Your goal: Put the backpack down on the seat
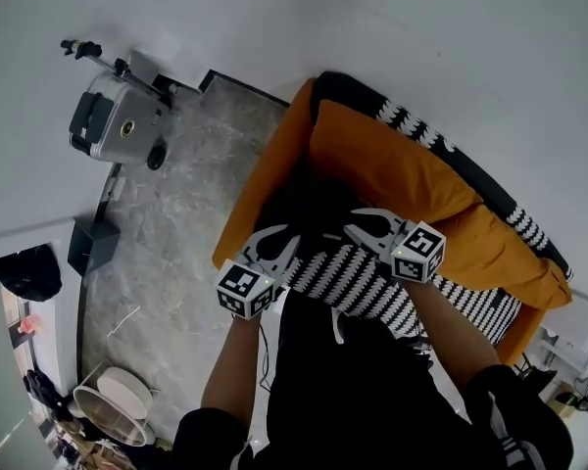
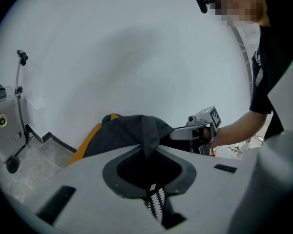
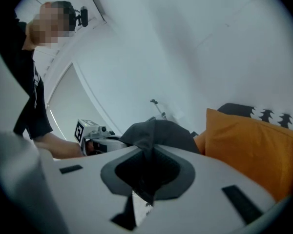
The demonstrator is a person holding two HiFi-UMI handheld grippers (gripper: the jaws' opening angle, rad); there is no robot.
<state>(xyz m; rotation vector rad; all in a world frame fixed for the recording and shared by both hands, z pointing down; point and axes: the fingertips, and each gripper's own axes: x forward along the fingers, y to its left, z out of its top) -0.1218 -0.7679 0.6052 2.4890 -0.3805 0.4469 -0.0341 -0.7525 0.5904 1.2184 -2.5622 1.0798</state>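
My left gripper (image 1: 286, 238) and right gripper (image 1: 359, 221) each pinch a thin fold of the black fabric backpack (image 1: 314, 202). Either fold could slip, dumping it off the orange cushioned seat (image 1: 402, 169) below them.

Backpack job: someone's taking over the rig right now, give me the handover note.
Left gripper: shut on a fold of the black backpack.
Right gripper: shut on the backpack fabric too.
Backpack: held over the orange seat, next to the orange cushion.
Done: backpack is at the seat; can't tell if it rests there yet.
Left: lower it fully, open both grippers, pull back.
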